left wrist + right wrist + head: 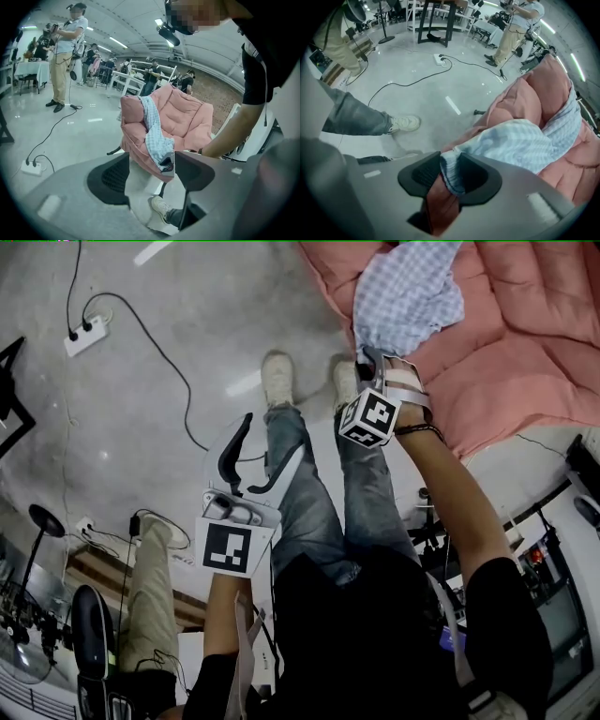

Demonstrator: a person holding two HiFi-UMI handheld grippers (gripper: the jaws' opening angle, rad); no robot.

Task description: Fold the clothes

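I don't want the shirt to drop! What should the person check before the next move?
1. Right gripper pinching the checked shirt: ok, its edge sits between the fingers.
2. Left gripper free: ok, fingers apart, nothing between.
3. Pink chair cushion kept out of the pinch: cannot tell.
4. Nothing lying on the shirt: ok.
5. Left gripper at the shirt: not ok, it hangs over the floor.

The pink padded chair [525, 343] bears 1 blue checked shirt [408, 296] — draped across it.
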